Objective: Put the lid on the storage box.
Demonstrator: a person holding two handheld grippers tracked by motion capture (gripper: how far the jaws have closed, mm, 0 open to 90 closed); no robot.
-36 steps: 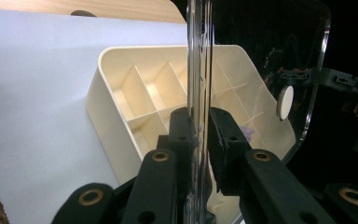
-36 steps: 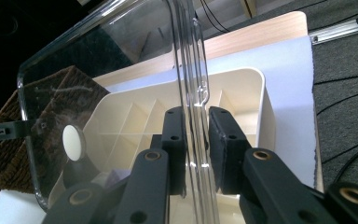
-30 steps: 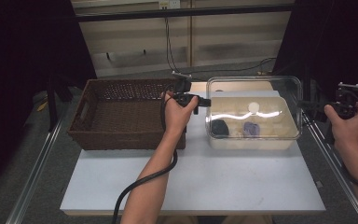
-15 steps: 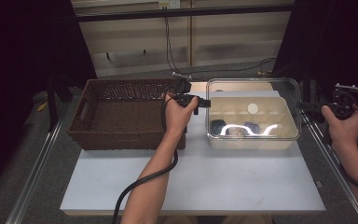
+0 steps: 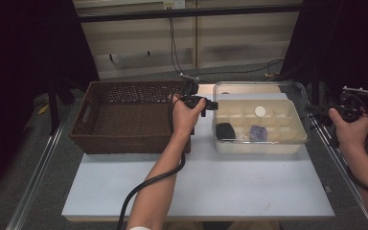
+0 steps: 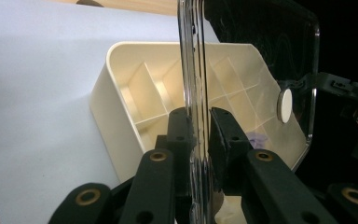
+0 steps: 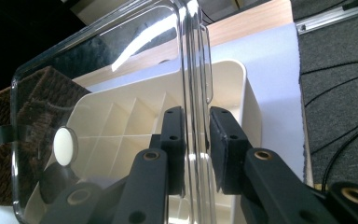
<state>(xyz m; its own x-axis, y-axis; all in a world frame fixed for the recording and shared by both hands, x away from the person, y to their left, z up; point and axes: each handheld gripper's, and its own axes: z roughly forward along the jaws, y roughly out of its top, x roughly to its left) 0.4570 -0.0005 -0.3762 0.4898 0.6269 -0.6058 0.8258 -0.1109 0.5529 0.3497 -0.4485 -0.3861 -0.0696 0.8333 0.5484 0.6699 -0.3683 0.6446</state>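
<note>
Above the cream divided box [image 5: 261,143] at the right of the white counter [image 5: 206,184]: one clear plastic lid [image 5: 261,91], rounded corners, a round white disc [image 5: 260,111] at its centre, held over the open box and not seated. Left gripper [image 6: 200,135] clenched on the lid's left edge, pads pressing the rim from both faces; right gripper [image 7: 196,140] clenched likewise on the opposite edge. Handling, by judgement: light, stiff but thin, likely to flex if squeezed at the middle; smooth and glossy, so apt to slip from narrow pads; could crack or scuff if knocked on the box wall. Best hold: the raised rim at the two short ends, as now, both sides level so the lid does not twist. Box: many small compartments, mostly bare; a dark item [image 5: 225,130] and a small purple item [image 5: 257,132] lie in the near row, with something pale between them, too small to identify. Beside the box, to its left and just apart: one brown woven basket [image 5: 100,139], rectangular, nothing visible inside. Person's forearms enter from the near edge in the high view.
</note>
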